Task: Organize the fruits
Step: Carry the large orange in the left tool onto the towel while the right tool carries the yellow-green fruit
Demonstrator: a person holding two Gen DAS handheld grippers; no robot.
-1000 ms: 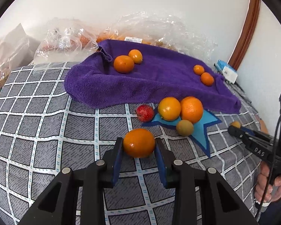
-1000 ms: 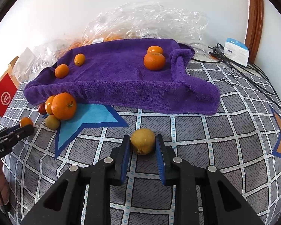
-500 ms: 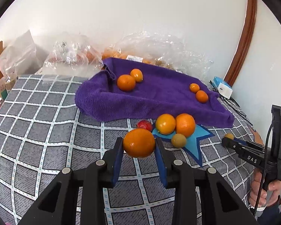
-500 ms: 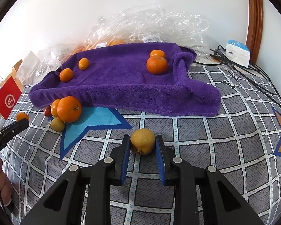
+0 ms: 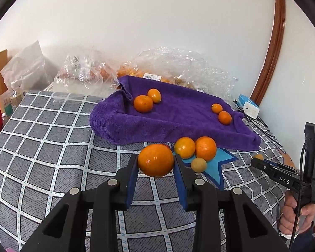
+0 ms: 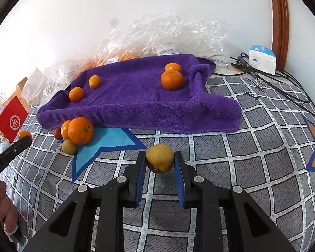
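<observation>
Fruits all over this checked grey cloth (image 5: 52, 138), and the layout matters: a purple towel (image 5: 178, 124) lies toward the wall with its near edge rolled into a thick lip, crinkled plastic bags (image 5: 178, 67) piled behind it, cables (image 6: 262, 73) and a white box (image 6: 262, 59) off at the right-hand edge by the wooden frame. Open checked cloth spreads wide in front of the towel on both sides, plenty of room there. On the towel, two oranges (image 5: 143, 103) sit touching near its folded corner, and two smaller ones (image 5: 224, 117) sit just beside each other at the far end. At the towel's lip, on a blue star (image 6: 107, 140), a cluster huddles: two oranges (image 6: 80, 130), a small yellowish fruit (image 6: 68, 146) and a red one (image 6: 57, 133) peeking behind. Left gripper (image 5: 155, 164) is clamped on a big glossy orange (image 5: 155, 160), blue fingers (image 5: 133, 172) pressing its sides, the fruit lifted clear of the cloth. Right gripper (image 6: 160, 163) grips a lemon (image 6: 160, 161), dull yellow, pitted skin, a brown patch underneath, squeezed tight between both fingers and above the cloth just in front of the star's tip. Each view catches the other gripper at its edge, with a hand (image 5: 294, 214) on the handle.
</observation>
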